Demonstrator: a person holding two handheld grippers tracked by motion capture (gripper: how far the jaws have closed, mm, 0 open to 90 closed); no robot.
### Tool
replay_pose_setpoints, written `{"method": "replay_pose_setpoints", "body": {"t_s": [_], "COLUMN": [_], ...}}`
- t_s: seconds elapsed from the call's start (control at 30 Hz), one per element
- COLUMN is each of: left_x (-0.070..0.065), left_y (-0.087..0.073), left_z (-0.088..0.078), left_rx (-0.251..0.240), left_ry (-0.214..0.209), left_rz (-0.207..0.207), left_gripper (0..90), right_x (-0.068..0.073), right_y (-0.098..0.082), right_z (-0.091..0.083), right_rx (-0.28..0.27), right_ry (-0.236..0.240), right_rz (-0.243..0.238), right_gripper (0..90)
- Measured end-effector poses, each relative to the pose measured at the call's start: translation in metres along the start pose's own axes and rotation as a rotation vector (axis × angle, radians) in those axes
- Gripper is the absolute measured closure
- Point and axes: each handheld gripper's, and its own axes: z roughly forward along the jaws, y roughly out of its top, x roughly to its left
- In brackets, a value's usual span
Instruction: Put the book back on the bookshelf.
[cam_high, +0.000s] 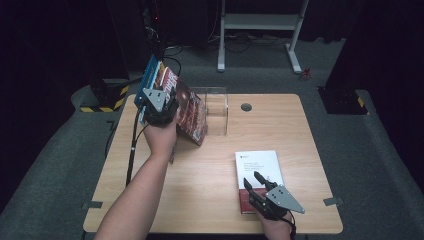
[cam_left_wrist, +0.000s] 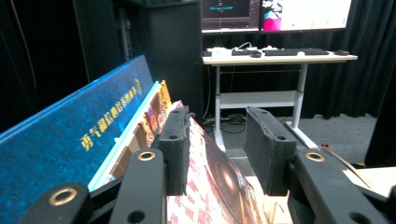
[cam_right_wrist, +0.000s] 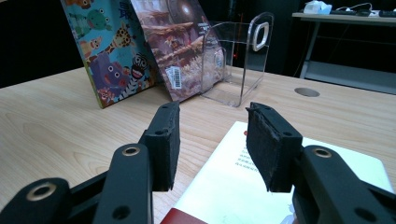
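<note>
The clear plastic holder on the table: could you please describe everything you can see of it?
The clear plastic holder is a transparent, open-topped file stand with an oval finger hole in its tall end wall. It stands upright on the wooden table near the far edge, empty inside. The leaning reddish-brown book rests against its left side.

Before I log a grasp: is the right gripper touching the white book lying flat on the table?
Apart: right gripper view shows open right gripper above the white book.

High view looks down from above the light wooden table's near edge; both gripper views sit low and close, sharing the leaning glossy brown picture book.
</note>
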Motion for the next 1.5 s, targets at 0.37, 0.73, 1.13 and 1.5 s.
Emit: {"method": "replay_pose_setpoints", "body": {"t_s": [0.37,0.73,1.13,1.5], "left_x": [-0.005,-0.005,-0.002,-0.001], "left_y": [-0.001,-0.003,-0.013,-0.032], "left_z": [-0.004,-0.01,-0.024,-0.05], "left_rx": [0.031,0.056,0.079,0.122], "left_ry": [-0.084,-0.137,-0.21,-0.295], "left_rz": [-0.003,-0.008,-0.007,0.026], "left_gripper": [57.3,54.2,50.1,46.2], "right_x": [0.001,0.001,0.001,0.001], "right_y": [0.0,0.0,0.0,0.0], "right_z": [0.0,0.0,0.0,0.001], "right_rx": [0.002,0.003,0.008,0.018], "right_ry": [0.0,0.002,0.003,0.007], "right_rz": [0.003,-0.001,-0.004,-0.007], "right_gripper": [54.2,54.1,54.0,53.9]}}
